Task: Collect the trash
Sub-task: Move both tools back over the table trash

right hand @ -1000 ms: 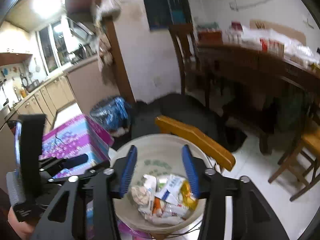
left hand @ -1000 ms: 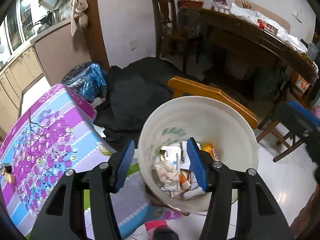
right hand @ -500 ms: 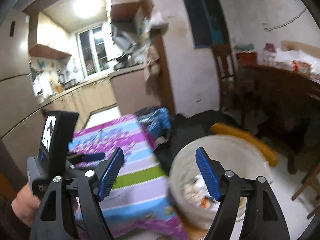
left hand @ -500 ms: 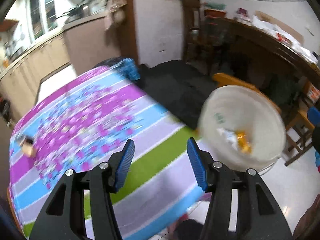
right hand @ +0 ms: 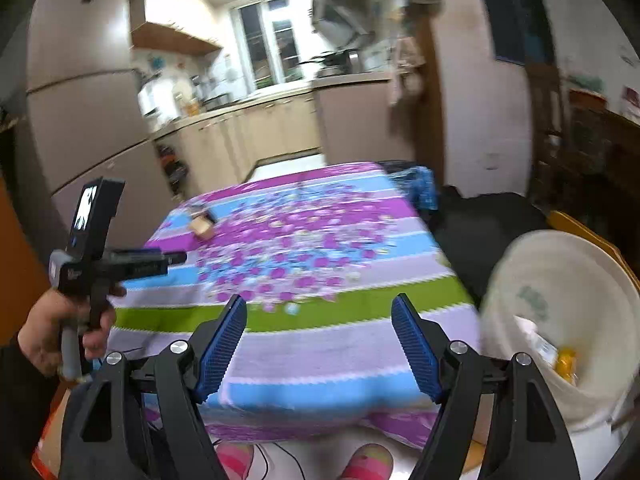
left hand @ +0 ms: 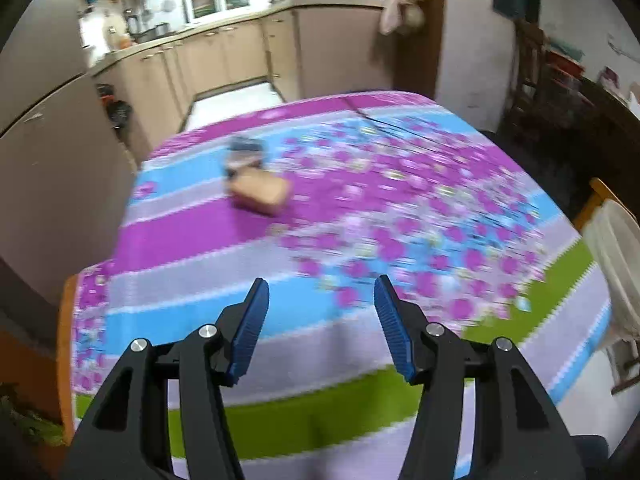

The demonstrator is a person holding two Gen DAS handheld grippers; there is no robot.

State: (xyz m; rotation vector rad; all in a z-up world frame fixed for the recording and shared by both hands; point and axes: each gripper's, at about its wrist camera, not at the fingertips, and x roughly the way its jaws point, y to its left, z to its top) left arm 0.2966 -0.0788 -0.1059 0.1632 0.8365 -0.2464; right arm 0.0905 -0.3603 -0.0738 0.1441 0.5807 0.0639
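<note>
The left gripper (left hand: 318, 312) hangs over the near edge of the table (left hand: 280, 248), its blue jaws apart and holding nothing. The right gripper (right hand: 320, 334) is likewise spread wide and empty, just off the table's edge. Far across the flowered cloth lies a tan scrap (left hand: 260, 194) beside something dark, too blurred to name. The white bin (right hand: 560, 320), holding wrappers, stands by the table's right corner.

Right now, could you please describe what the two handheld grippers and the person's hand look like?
Both the left gripper and the right gripper have black plastic frames with silver bolts and blue ribbed pads on the jaws. The bare left hand grips a grey handle below a dark sleeve; its unit carries a small lit screen.
</note>
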